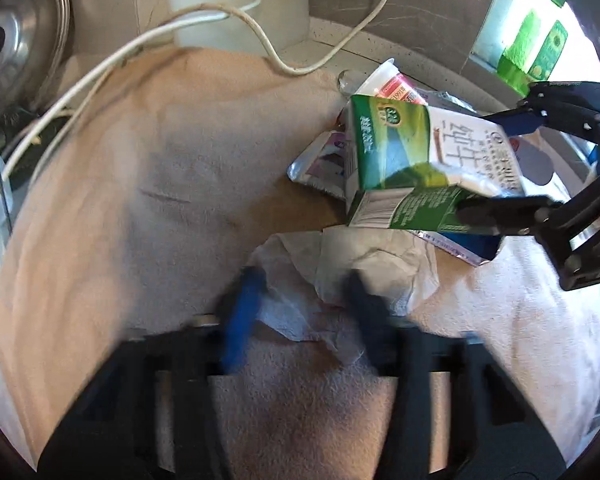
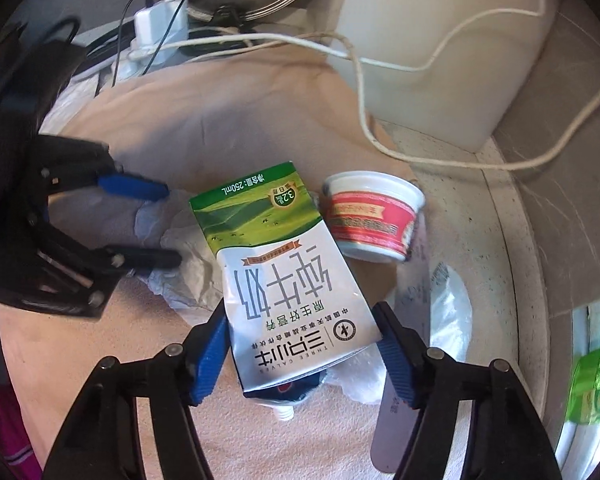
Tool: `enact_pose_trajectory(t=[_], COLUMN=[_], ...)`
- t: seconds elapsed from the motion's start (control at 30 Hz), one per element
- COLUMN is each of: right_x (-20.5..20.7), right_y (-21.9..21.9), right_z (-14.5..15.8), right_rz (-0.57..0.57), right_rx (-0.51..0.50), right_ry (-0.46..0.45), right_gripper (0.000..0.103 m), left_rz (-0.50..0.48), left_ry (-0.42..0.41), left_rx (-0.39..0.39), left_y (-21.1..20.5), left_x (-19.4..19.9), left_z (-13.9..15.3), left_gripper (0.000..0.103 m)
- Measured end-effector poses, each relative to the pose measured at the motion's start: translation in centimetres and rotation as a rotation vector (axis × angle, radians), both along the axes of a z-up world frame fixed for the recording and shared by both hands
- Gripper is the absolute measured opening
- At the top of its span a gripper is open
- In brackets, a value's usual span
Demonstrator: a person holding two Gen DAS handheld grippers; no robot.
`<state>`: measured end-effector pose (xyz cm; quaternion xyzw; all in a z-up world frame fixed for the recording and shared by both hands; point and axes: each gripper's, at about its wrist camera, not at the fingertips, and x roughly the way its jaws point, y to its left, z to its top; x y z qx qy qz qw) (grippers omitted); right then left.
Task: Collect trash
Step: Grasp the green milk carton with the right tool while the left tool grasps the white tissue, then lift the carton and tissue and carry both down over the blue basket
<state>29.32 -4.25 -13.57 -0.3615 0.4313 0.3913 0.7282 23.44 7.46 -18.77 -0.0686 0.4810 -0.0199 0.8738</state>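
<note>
Green-and-white milk carton (image 2: 284, 276) lies on a beige towel (image 2: 204, 128), its lower end clamped between the right tongs (image 2: 300, 344). At its 2 o'clock, touching, a red-labelled cup (image 2: 372, 216) lies tipped. At 9 o'clock, the left tongs (image 2: 168, 224) stand parted around crumpled tissue (image 2: 188, 272).

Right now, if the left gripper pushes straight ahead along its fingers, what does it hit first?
The crumpled tissue: the left gripper already straddles its near edge, fingers open. Beyond it lies the milk carton held by the right gripper, though depth is unclear.
</note>
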Motion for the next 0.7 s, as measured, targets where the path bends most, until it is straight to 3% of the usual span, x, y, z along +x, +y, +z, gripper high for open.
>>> enact_pose_trajectory(t=[0.03,0.1,0.3,0.7], right_x=[-0.1,-0.5,-1.6,-6.0], right_y=[-0.3,-0.8,-1.8,-5.1], right_z=[0.2,0.5,1.9,5.8], right_rz=[-0.012,-0.027,-0.065,-0.203], right_rx=[0.012,0.032,0.098,0.278], right_ry=[0.004,0.002,-0.001,0.028], right_gripper=[0.070,0.070,0.070,0.070], left_rz=[0.005,0.013,-0.011,0.034], left_ry=[0.003,0.005,-0.030,-0.149], left_rx=[-0.034,-0.076,-0.113,-0.120], left_y=[0.2,0.6,0.6,3.5], left_x=[0.0,-0.2,-2.4,-9.1], left_z=[0.0,0.2,1.6,7.0], left_gripper=[0.007,0.001,0.000,0.000])
